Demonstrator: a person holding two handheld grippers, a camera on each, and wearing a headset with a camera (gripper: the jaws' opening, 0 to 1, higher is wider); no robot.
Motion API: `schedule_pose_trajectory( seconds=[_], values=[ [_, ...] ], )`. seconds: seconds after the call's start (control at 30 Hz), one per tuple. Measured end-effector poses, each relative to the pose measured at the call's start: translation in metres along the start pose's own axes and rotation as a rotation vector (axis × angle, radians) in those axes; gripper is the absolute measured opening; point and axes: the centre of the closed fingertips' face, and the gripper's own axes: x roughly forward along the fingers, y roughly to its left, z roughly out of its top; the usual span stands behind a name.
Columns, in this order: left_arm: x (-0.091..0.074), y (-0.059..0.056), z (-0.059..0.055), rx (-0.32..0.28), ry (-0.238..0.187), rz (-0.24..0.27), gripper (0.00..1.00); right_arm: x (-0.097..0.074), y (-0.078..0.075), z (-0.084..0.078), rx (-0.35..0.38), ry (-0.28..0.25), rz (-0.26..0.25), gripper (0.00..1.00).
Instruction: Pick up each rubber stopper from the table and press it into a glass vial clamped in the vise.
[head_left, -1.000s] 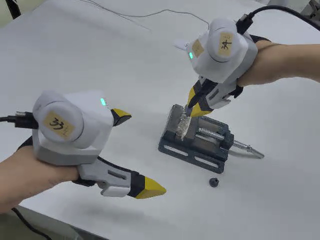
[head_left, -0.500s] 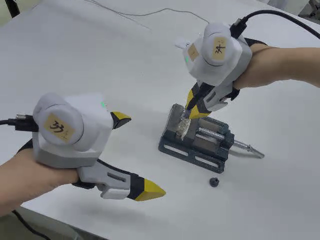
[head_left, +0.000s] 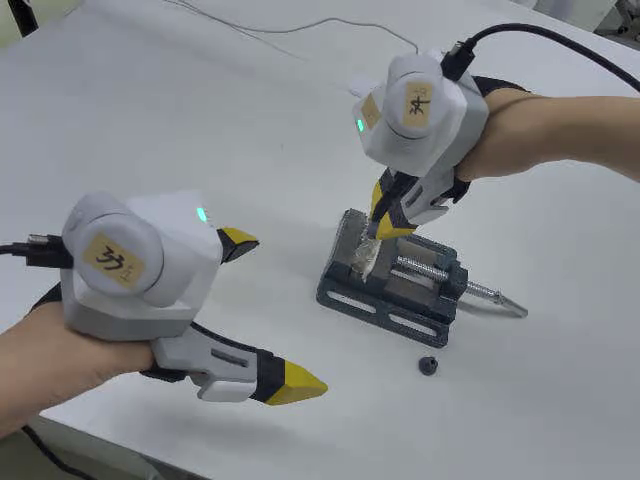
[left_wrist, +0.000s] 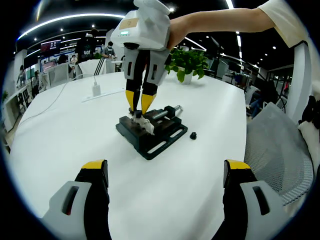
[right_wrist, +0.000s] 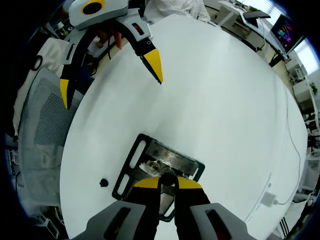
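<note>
right tool (right_wrist: 167, 183) gripping stopper (right_wrist: 168, 176) at vial (head_left: 365, 258) top | left tool (left_wrist: 166, 167) open, well apart

This is looking like an open-plan office: strip lights (left_wrist: 65, 20) are running across a dark ceiling, and people (left_wrist: 90, 46) are standing among desks beyond the far edge of the white table (left_wrist: 210, 115). A potted plant (left_wrist: 187, 60) is sitting at that edge, a mesh chair (left_wrist: 272, 150) is standing just off its right side, and a monitor (right_wrist: 286, 27) (lit) is glowing nearby.
</note>
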Motion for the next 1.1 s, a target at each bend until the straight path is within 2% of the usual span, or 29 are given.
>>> schedule_pose_trajectory(
  seconds=[0.17, 0.2, 0.37, 0.57, 0.8, 1.1],
  values=[
    [0.0011, -0.0011, 0.0004, 0.003, -0.001, -0.003, 0.95, -0.0004, 0.0016, 0.0002, 0.068, -0.003, 0.0, 0.04],
    [0.0016, -0.0015, 0.0006, 0.002, -0.001, -0.004, 0.95, -0.0004, 0.0023, 0.0005, 0.101, -0.007, -0.002, 0.04],
    [0.0035, -0.0031, 0.0018, 0.004, -0.003, -0.009, 0.95, -0.0001, 0.0008, 0.0005, 0.146, -0.011, -0.008, 0.04],
    [0.0061, -0.0052, 0.0038, 0.008, -0.005, -0.018, 0.95, 0.0005, -0.0001, 0.0004, 0.228, 0.007, -0.036, 0.04],
    [0.0075, -0.006, 0.0054, 0.011, -0.005, -0.024, 0.94, 0.0001, 0.0009, -0.0006, 0.228, -0.009, -0.036, 0.05],
    [0.0053, -0.0041, 0.0046, 0.01, -0.004, -0.02, 0.94, -0.0007, 0.0032, 0.0012, 0.192, -0.016, -0.043, 0.06]
  ],
)
